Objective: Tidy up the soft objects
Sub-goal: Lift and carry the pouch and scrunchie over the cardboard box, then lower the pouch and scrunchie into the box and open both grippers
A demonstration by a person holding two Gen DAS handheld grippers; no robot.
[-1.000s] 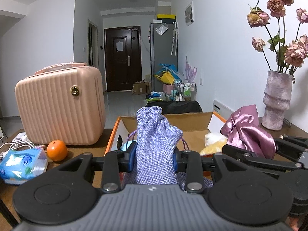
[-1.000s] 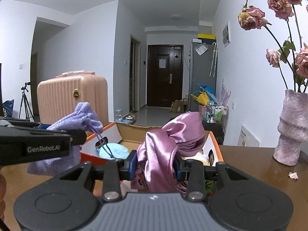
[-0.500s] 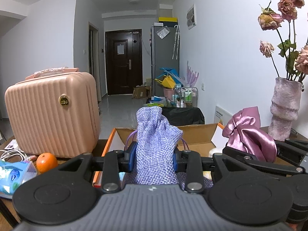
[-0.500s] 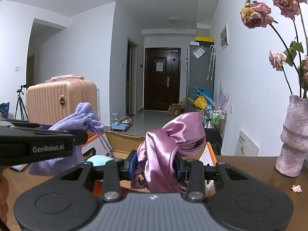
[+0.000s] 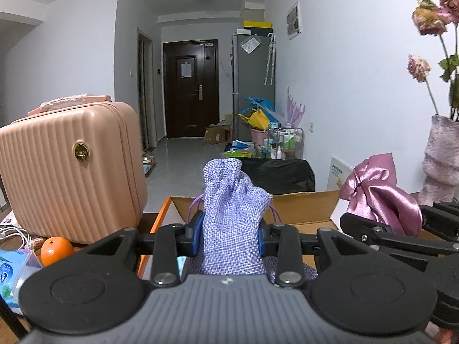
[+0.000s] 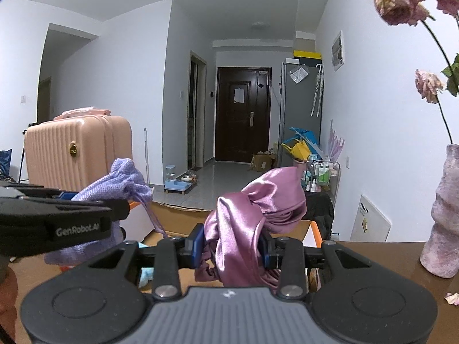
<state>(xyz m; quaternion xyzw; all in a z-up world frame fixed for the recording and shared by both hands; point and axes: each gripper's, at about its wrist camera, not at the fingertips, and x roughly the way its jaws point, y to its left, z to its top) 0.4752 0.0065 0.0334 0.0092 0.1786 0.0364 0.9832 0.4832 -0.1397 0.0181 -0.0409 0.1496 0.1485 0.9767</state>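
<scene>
lavender pouch (image 5: 232, 223) clamped between jaws

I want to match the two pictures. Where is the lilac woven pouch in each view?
Left wrist: lilac woven pouch at bottom centre, clamped in the left gripper.
Right wrist: pouch at middle left, behind the left gripper's black arm.
Shared landmark: pink suitcase, left of the pouch in both views.
</scene>
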